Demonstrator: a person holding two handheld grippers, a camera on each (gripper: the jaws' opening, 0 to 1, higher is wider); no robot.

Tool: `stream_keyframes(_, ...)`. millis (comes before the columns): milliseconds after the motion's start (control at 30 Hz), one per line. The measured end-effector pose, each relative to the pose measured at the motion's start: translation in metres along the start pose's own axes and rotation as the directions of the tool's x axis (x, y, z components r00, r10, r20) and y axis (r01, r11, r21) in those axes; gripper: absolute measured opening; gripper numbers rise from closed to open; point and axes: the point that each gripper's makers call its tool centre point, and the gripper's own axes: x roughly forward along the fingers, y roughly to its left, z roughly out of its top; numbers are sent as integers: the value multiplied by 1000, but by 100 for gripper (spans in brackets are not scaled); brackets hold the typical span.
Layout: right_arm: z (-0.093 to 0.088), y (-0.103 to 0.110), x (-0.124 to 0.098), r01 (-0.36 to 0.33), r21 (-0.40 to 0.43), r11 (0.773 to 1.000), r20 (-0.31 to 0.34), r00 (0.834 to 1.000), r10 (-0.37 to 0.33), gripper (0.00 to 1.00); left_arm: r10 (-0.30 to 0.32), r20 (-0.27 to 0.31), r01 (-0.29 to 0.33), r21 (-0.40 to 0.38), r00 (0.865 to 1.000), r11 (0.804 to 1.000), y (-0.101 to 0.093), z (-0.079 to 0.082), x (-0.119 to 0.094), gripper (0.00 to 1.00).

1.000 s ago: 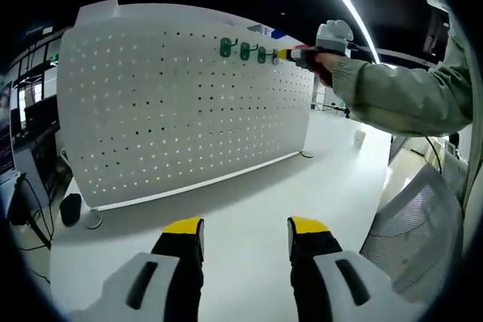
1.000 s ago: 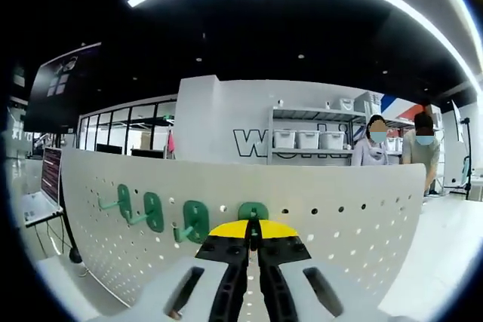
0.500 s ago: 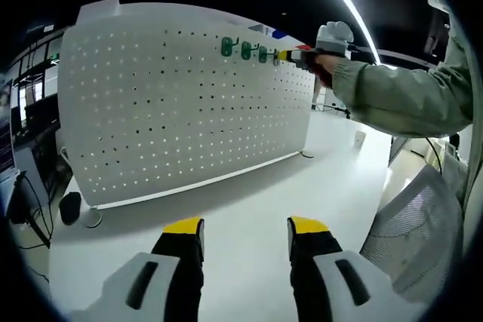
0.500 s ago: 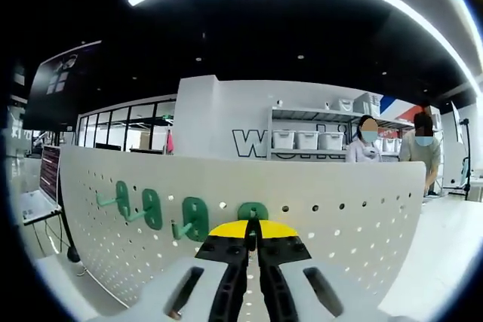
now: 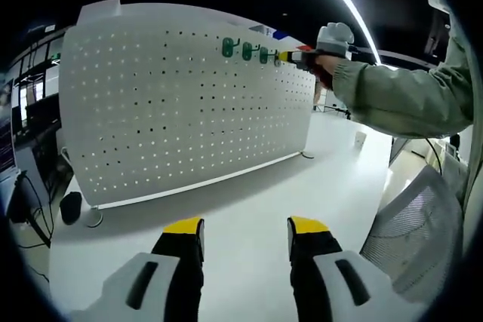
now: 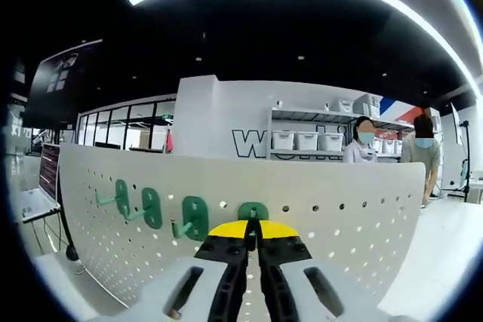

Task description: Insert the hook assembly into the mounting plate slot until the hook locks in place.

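Hook (image 6: 253,211) pinched in my right tongs (image 6: 253,225) at pegboard (image 6: 362,209) top row, pressing to seat it (three neighbours (image 6: 194,218) at 9 o'clock); left tongs (image 5: 245,235) agape, idle, low.

White bench (image 5: 249,224) carrying upright white pegboard (image 5: 181,103) on round feet; four green hooks (image 6: 195,218) mounted in row near pegboard's top edge.

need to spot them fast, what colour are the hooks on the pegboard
Green hooks against the white pegboard, clearest in the right gripper view.
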Motion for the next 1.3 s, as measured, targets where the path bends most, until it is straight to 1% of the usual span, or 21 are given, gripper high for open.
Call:
stream_keyframes(667, -10, -1, -6, 12, 13, 1000, -32, 999, -11, 8, -2, 5, 2, 1, 1000, 1000, -1, 1, -2, 46)
stream_keyframes(1000, -17, -1, -16, 26, 22, 999, -58, 998, -25, 14, -2, 10, 2, -3, 1000, 1000, -2, 1, -5, 46)
stream_keyframes(1300, -20, -1, -25, 30, 25, 999, -76, 997, -28, 17, -4, 19, 4, -1, 1000, 1000, -3, 2, -6, 46)
